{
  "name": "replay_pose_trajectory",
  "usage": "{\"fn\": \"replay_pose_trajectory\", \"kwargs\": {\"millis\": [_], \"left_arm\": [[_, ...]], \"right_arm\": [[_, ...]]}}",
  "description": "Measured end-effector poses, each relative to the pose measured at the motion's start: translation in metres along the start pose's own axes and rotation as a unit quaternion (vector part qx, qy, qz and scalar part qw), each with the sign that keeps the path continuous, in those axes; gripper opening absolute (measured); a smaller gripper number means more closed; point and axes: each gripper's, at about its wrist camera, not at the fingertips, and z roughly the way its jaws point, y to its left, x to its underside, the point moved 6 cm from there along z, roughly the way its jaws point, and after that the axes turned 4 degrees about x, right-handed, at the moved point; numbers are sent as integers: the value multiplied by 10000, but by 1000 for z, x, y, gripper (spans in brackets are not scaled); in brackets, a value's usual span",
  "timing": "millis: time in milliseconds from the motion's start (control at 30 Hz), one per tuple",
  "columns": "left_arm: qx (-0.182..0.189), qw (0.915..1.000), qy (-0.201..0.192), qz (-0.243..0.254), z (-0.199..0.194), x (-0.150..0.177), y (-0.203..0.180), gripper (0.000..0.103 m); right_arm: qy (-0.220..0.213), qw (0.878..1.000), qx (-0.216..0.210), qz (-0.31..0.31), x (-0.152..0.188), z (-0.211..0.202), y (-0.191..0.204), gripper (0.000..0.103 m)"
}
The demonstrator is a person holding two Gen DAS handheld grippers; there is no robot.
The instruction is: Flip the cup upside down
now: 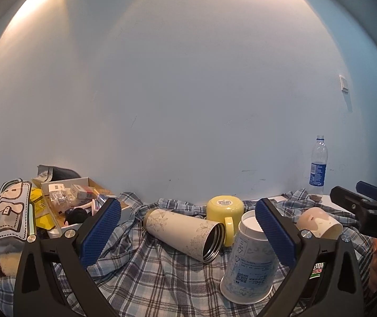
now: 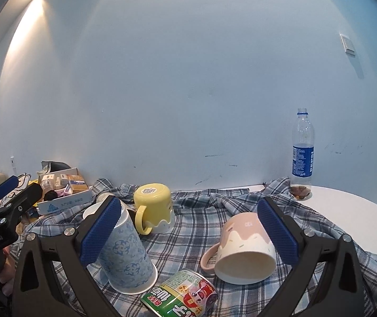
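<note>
A pink and cream mug lies on its side on the plaid cloth, mouth toward me, handle to the left; it also shows in the left wrist view. My right gripper is open, its right finger beside the mug. A blue-patterned paper cup stands upside down, also in the left wrist view, next to my open left gripper. A yellow mug stands upside down behind. A floral thermos lies on its side.
A green can lies in front of the pink mug. A Pepsi bottle stands at the back right on the white table. A box of clutter and a cartoon bag sit at the left.
</note>
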Motion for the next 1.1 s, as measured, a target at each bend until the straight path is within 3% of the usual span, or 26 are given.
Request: {"fn": "replay_pose_trajectory", "kwargs": {"millis": [1100], "left_arm": [[-96, 9999, 70, -1, 3, 3, 4, 103]], "right_arm": [[-26, 9996, 92, -270, 2, -1, 6, 103]]}}
